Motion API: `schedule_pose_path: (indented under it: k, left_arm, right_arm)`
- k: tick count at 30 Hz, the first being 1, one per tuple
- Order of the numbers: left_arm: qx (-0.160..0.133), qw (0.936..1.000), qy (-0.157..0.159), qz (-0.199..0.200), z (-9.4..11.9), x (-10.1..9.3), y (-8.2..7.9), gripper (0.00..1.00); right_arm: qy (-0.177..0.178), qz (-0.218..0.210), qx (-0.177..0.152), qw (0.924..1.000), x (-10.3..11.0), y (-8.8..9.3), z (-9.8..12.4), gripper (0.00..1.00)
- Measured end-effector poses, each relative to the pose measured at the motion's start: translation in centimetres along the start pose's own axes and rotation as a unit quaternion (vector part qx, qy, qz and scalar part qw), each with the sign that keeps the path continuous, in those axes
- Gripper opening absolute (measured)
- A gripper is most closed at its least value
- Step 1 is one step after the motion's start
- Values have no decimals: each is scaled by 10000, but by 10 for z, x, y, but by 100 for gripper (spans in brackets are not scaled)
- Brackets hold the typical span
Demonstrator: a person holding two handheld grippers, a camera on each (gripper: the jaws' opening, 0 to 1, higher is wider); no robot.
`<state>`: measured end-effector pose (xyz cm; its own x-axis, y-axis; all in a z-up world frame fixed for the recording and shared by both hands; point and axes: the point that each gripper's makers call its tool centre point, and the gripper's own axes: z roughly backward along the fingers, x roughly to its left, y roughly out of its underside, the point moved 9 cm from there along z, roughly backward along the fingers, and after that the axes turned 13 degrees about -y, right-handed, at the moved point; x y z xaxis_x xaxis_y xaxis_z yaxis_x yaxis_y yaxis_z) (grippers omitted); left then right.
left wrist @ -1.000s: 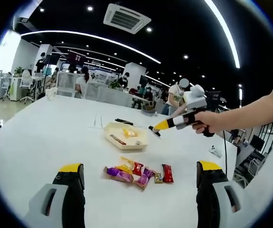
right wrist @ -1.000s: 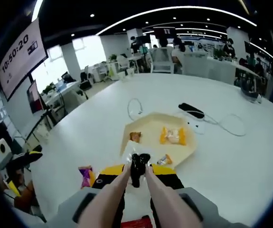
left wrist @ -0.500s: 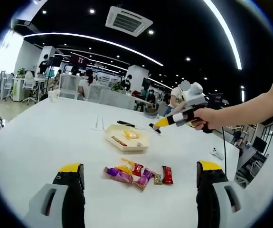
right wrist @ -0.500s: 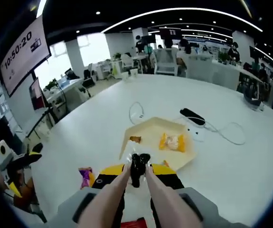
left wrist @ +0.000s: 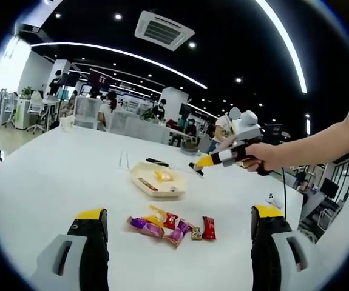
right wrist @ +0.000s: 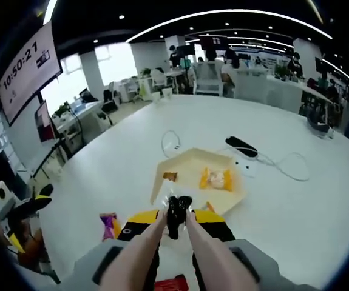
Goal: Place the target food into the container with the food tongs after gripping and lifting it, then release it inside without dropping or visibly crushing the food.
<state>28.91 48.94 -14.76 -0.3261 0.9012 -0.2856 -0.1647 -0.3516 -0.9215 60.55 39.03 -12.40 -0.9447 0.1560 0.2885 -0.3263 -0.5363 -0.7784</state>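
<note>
A: Where is the food?
B: Shiny crinkled wrapped snacks (left wrist: 173, 224) lie heaped on the smooth white table (left wrist: 47, 176), near the shallow cream container (right wrist: 193, 176). The right gripper (right wrist: 175, 223) squeezes pale tongs (right wrist: 173, 227), tips together; nothing visibly pinched.
A: Next?
B: Lower gently, pinch lightly. The left gripper (left wrist: 177, 227) is spread
</note>
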Motion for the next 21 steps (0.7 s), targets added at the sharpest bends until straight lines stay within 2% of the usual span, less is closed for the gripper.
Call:
schedule_pose_path:
  k: [4,6,11,14,21]
  left_arm:
    - [57,10000,39,53,-4,0,-1,99]
    - [75,9999,92,-62,-4,-3,-3,99]
    - [36,9999,93,-96,-6,-4,-9,99]
    - [-125,9999,59,-19,-3,-5,-13,99]
    - [-32,10000,-8,-37,-1,-6,-7,99]
  right_arm:
    - [23,-111,-139,9998,0,-8,2,18]
    - [6,-61,-234,9997,1,-12,4,19]
    - [-6,14,-209,9998,3,-14,5,19]
    - [-32,270,-86,9996,-3,-24,4,19]
    - [-79,367,26,9993,-12,-25,0,19]
